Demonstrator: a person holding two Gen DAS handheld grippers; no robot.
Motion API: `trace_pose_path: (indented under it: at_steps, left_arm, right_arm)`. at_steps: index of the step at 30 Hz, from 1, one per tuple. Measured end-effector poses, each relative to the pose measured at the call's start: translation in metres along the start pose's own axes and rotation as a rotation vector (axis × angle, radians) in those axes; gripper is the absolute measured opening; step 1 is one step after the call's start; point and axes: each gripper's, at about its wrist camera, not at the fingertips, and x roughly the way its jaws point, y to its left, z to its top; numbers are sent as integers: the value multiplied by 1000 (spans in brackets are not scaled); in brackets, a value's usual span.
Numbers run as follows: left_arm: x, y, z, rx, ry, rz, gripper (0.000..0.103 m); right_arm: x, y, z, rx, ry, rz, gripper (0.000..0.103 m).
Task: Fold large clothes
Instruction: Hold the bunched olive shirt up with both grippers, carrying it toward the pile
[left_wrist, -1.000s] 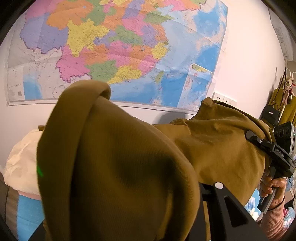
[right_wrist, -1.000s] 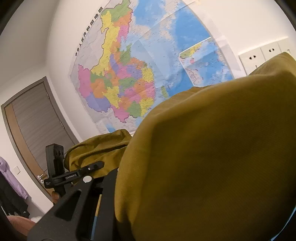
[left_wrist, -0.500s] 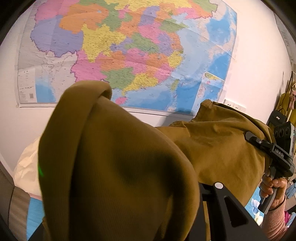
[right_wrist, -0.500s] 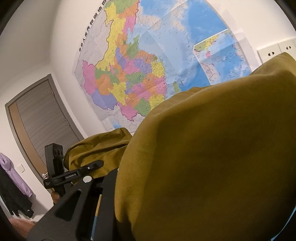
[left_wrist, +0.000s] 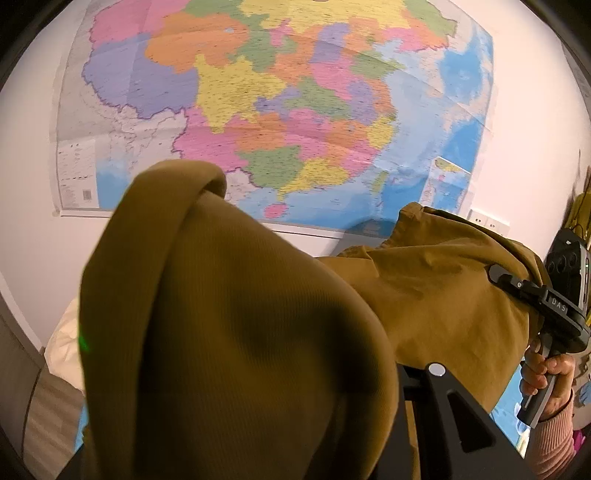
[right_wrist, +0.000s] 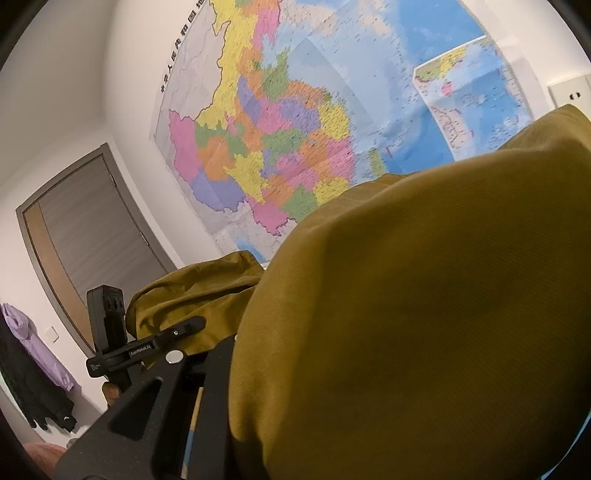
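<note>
The mustard-brown garment hangs raised in the air between both grippers, in front of the wall map. Left gripper: clamped on one bunched end of the fabric. Right gripper: clamped on the opposite end, its handle held by a hand. In each gripper's own view, cloth drapes over the jaws, so the pads are probably fully covered.
</note>
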Motion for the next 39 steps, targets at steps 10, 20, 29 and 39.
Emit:
trace_pose_path:
  at_steps: [10,20,29,39]
  left_arm:
    - [-4,24,7,-26,0,48,27]
    - [-8,43,12,-33,-8,90,27]
    - [-10,57,15,-41,-9,117,27]
    - [-12,70,21,-41,-7,134,26]
  right_arm:
    - [29,5,-1,15,30,23,17]
    - [47,11,-5,11,49,41,17]
    - [59,18,-7,12,64,47,17]
    - [66,21,-9,12,68,54,17]
